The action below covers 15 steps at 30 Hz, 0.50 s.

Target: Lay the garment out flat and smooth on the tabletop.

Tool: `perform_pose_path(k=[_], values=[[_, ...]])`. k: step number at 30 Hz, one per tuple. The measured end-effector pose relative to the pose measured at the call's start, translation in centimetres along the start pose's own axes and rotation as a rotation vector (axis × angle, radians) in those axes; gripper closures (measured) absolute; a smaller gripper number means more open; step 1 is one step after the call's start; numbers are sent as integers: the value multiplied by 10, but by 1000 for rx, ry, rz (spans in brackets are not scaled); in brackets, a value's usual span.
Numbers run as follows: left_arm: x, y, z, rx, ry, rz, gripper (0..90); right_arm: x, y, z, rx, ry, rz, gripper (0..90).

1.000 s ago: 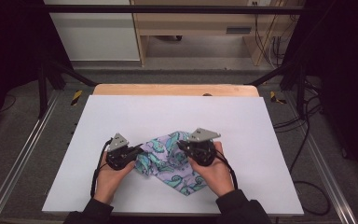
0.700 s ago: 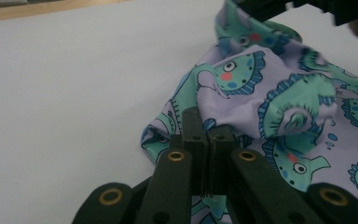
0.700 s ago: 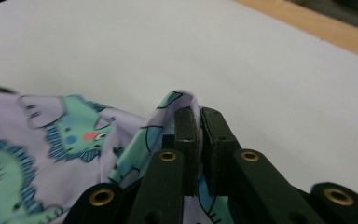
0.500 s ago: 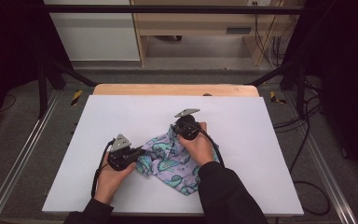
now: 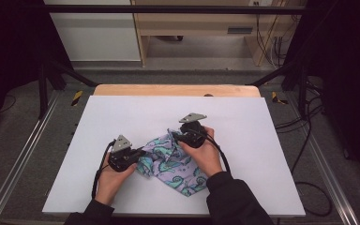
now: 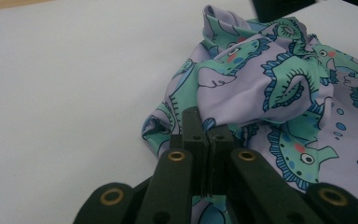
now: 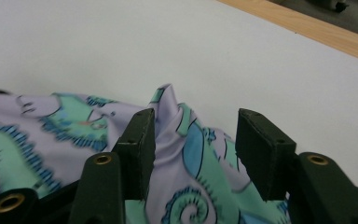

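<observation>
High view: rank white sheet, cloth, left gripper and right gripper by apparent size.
1. White sheet
2. Cloth
3. Left gripper and right gripper: they look alike, so no ranking between them.

Lilac stretch cloth [image 5: 171,164], printed with green and blue seahorse-like creatures, coral spots on some. Lies crumpled on the white table top [image 5: 122,117], near the front edge and about midway across. Bunched and creased at the left end, rising there in soft folds; nipped at that edge [image 6: 214,123]. Flatter toward the near right, tapering to a corner that points at the front edge. At the far side, pulled up into a small peak [image 7: 165,95] that stands above the rest. Slightly glossy surface, with a narrow green hem showing at the left edge.
</observation>
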State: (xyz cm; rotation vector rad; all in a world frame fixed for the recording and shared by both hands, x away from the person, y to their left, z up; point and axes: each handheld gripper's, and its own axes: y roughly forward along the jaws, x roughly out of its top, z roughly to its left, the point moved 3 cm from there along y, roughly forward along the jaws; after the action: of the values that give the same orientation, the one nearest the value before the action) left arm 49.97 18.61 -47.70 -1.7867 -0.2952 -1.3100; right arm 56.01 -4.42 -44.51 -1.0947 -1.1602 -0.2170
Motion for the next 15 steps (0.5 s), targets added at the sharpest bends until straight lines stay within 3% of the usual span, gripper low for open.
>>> perform_pose_path(k=[7, 15], values=[[-1, 0, 1, 7, -3, 1, 895, -27, -37, 16, 12, -18, -16, 506], [-1, 0, 1, 9, 0, 6, 895, -57, -40, 29, 22, 11, 10, 582]])
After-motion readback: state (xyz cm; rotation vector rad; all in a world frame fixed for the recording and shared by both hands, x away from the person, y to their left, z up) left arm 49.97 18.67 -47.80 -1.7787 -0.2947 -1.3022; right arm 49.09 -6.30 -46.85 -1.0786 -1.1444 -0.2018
